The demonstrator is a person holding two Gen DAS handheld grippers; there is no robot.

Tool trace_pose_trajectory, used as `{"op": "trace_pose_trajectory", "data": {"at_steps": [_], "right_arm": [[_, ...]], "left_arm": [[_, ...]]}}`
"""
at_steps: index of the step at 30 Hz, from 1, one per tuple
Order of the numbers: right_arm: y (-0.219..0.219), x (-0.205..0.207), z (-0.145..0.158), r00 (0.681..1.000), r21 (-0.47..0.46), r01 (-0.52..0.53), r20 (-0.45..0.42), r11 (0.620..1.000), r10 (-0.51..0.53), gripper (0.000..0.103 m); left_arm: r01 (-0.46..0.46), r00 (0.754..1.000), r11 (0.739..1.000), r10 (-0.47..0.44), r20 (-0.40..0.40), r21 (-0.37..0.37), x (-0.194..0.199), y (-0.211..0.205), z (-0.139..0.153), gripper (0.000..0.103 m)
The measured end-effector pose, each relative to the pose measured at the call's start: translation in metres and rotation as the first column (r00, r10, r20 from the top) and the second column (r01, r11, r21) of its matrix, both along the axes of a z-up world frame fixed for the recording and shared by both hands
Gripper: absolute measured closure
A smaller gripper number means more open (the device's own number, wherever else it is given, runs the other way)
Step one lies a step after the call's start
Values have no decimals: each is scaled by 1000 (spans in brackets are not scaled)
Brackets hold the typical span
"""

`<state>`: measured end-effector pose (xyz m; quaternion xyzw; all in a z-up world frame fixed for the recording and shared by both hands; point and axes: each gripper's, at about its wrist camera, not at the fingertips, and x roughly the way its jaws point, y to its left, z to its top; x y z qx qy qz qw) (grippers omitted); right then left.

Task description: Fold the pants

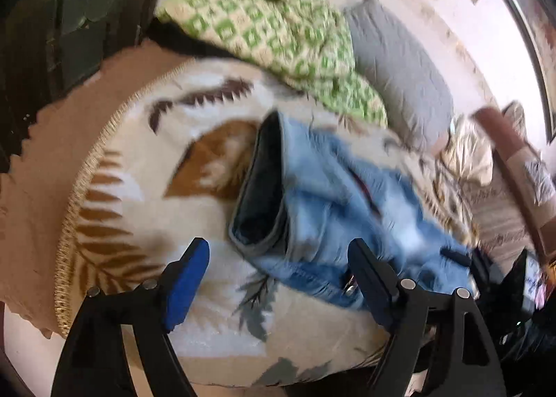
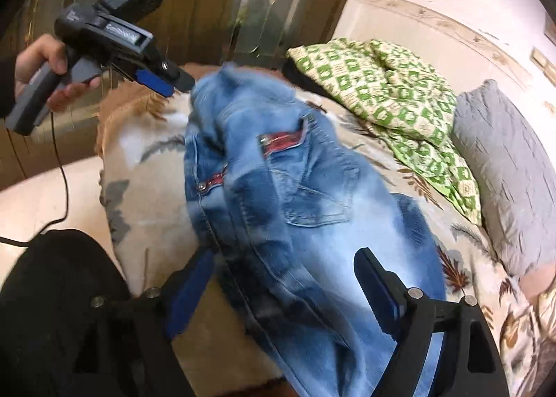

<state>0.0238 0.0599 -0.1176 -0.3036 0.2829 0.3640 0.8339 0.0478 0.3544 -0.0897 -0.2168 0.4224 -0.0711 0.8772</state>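
Light blue jeans (image 2: 299, 188) lie crumpled on a cream leaf-print blanket (image 2: 149, 167), back pockets up. In the right wrist view my right gripper (image 2: 285, 275) is open wide and the denim runs between its fingers (image 2: 377, 279); the pads do not press on it. A hand (image 2: 45, 60) holds my left gripper (image 2: 166, 82) at the far end of the jeans. In the left wrist view my left gripper (image 1: 278, 275) stands open just short of the jeans (image 1: 333, 195). Their dark-lined waistband opening (image 1: 260, 185) faces left, and a denim edge lies by the right finger (image 1: 368, 275).
A green-and-cream checked quilt (image 2: 392, 98) and a grey pillow (image 2: 504, 167) lie at the back of the bed. Dark wooden panelling (image 2: 215, 1) stands behind. A black cable (image 2: 60, 167) hangs from the left gripper's handle. The person's dark-clad leg (image 2: 52, 292) is at lower left.
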Motion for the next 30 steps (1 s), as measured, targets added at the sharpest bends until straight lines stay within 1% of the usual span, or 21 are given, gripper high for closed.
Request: {"op": "trace_pose_trajectory", "data": {"at_steps": [1,3,5,7,10,11,13,14,16,17,18,19,20,21,22,23,24,25,27,29,30], "right_arm": [[-7,-1,4,1000,15,0,-2,1000,0,18],[-23,-1,8,1000,39,7,-5,999,-7,18],[-38,-3,9,1000,38,27,6,999,-27,18],[-51,-1,5,999,31,36,-9,999,-36,18],[-64,2,-5,997,34,39,-64,999,-37,18],[-65,3,-8,997,28,40,-67,999,-38,18],[-65,6,-16,997,6,51,-61,999,-51,18],[-63,11,-20,996,-4,59,-68,998,-59,18],[-59,17,-27,994,-6,73,-80,997,-73,18],[-56,21,-31,993,-11,82,-83,997,-82,20],[-53,25,-33,991,-14,94,-90,995,-95,36],[-51,30,-35,988,-15,101,-113,995,-102,67],[-48,33,-37,984,-25,105,-142,994,-107,76],[-47,32,-38,983,-26,101,-152,995,-104,82],[-47,31,-37,984,-26,88,-150,996,-91,90],[-46,25,-36,990,-44,51,-133,998,-57,91],[-47,21,-35,992,-55,31,-124,998,-37,95],[-50,14,-32,993,-63,-8,-117,998,1,97],[-56,4,-32,994,-86,-54,-104,995,45,98],[-60,-1,-35,994,-119,-74,-92,990,64,98],[-59,-1,-38,994,-131,-78,-91,988,66,98]], "left_arm": [[-9,1000,1000,9,11,8,0,1,7,19],[-1,1000,1000,0,23,31,3,-2,15,18],[14,1000,999,-15,14,49,10,-9,15,16],[24,1000,999,-24,-8,46,18,-12,10,16],[35,998,999,-33,-57,41,33,-18,-6,16],[37,997,999,-35,-75,38,38,-21,-12,16],[33,995,999,-30,-99,21,40,-21,-20,16],[26,993,1000,-25,-114,1,43,-19,-25,16],[17,993,999,-20,-119,-29,44,-17,-28,17],[15,993,999,-20,-113,-43,44,-16,-28,18],[22,994,998,-27,-102,-53,43,-16,-26,25],[39,994,997,-45,-99,-62,43,-16,-25,58],[63,992,996,-69,-104,-60,43,-18,-22,80],[69,992,997,-74,-105,-47,43,-19,-19,80],[88,991,995,-91,-96,-36,41,-22,-15,81],[109,991,994,-110,-77,-26,38,-22,-8,82],[110,992,994,-111,-63,-23,37,-22,-4,82],[107,993,994,-108,-40,-33,33,-19,3,82],[95,995,994,-97,-34,-52,31,-13,6,82],[94,991,996,-93,-99,4,35,-17,-6,82],[108,981,993,-99,-167,47,39,-23,-20,82]]}}
